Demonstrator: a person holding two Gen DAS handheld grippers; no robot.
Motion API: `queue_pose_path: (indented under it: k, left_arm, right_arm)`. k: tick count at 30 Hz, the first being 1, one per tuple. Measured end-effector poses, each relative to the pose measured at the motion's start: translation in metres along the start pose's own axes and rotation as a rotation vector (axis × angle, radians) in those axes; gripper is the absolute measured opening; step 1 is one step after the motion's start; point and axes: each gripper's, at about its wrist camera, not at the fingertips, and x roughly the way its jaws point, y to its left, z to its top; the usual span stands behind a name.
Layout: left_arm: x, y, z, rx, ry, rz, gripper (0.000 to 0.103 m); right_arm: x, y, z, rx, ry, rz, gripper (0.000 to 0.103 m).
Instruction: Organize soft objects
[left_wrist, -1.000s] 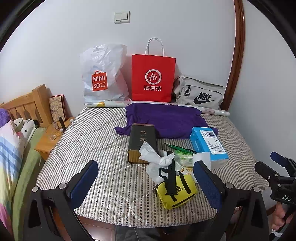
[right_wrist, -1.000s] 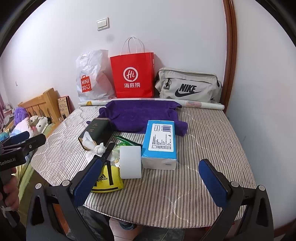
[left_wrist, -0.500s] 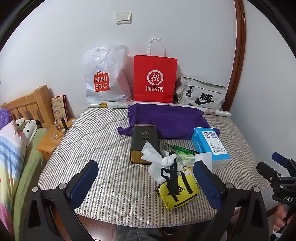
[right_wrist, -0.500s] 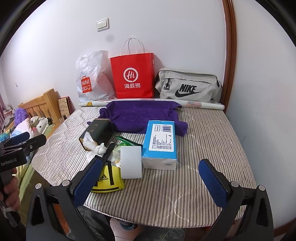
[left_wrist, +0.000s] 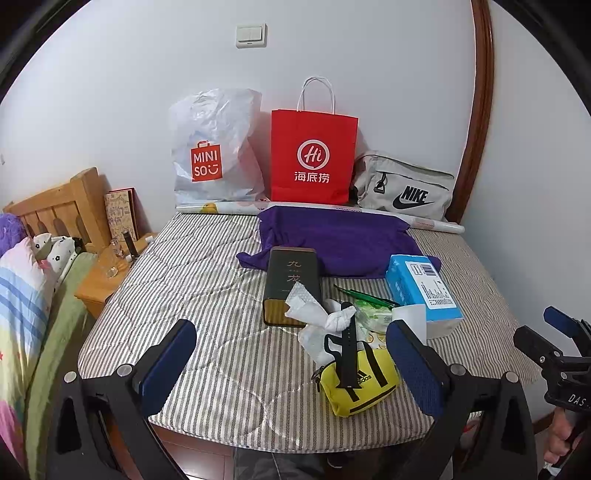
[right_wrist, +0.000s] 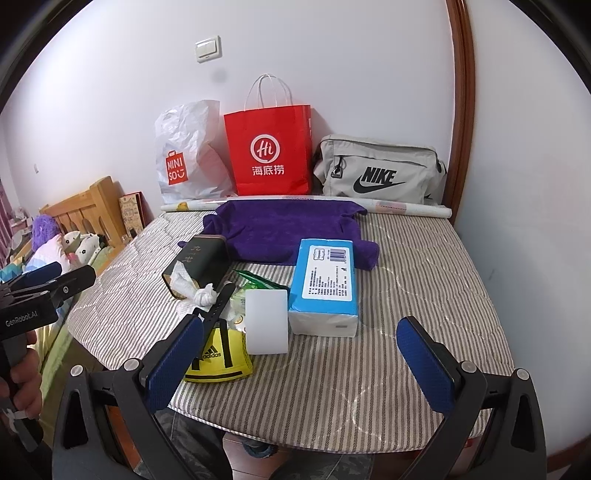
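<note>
**Left wrist view: both grippers spread and empty over the striped mattress**

Left wrist view takes the red paper bag (left_wrist: 314, 155) as landmark, standing against the wall at the far edge of the striped mattress (left_wrist: 192, 280). Left of the red bag leans a white Miniso plastic bag (left_wrist: 212, 147); farther left, off the mattress, sit a wooden headboard (left_wrist: 55, 210) and a small nightstand (left_wrist: 107, 277). Just in front of the red bag lies the purple towel (left_wrist: 332, 236), spread flat. Nearer the camera than the towel, a dark tin (left_wrist: 291, 288) touches its front edge, with crumpled white tissue (left_wrist: 314, 314) against the tin's near end. Below that, a yellow Adidas pouch (left_wrist: 356, 384) lies near the mattress's front edge, a black strap (left_wrist: 349, 347) draped over it. Right of the red bag rests a grey Nike bag (left_wrist: 406, 188); in front of that bag, a blue tissue pack (left_wrist: 421, 291) overlaps the towel's right corner, and a green packet (left_wrist: 369, 302) sits between pack and tissue.

The left gripper (left_wrist: 291, 365) hovers at the mattress's near edge, jaws spread wide, holding nothing. Right wrist view shows the right gripper (right_wrist: 301, 362) likewise spread and empty, a white block (right_wrist: 266, 321) standing beside the blue pack ahead of it.
</note>
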Motion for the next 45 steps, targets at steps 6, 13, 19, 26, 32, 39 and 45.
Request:
queue_pose_path:
  k: [6,13,19,26,32,39,45]
  left_arm:
    - [0.0,-0.001,-0.001,0.001,0.0,0.001,0.103]
    - [0.0,-0.001,-0.002,0.001,0.002,0.003,0.103]
    - [0.001,-0.003,-0.003,0.003,0.003,-0.001,0.103]
    - [0.002,-0.003,-0.004,0.002,0.007,0.0,0.103]
    - [0.014,-0.002,-0.003,0.006,0.025,-0.008,0.103]
    - [0.04,0.002,-0.007,0.009,0.075,0.003,0.103]
    - [0.067,0.008,-0.016,-0.001,0.13,0.008,0.103]
  right_arm:
    - [0.0,0.0,0.0,0.001,0.0,0.001,0.103]
    - [0.0,0.0,-0.001,-0.001,-0.001,0.002,0.103]
    - [0.0,0.002,-0.001,-0.006,-0.006,0.008,0.103]
    - [0.002,0.003,-0.002,-0.013,-0.01,0.024,0.103]
    - [0.01,0.0,-0.002,-0.007,-0.006,0.04,0.103]
    - [0.034,-0.002,-0.008,0.006,0.039,0.063,0.103]
    - [0.065,0.003,-0.017,-0.004,0.071,0.078,0.099]
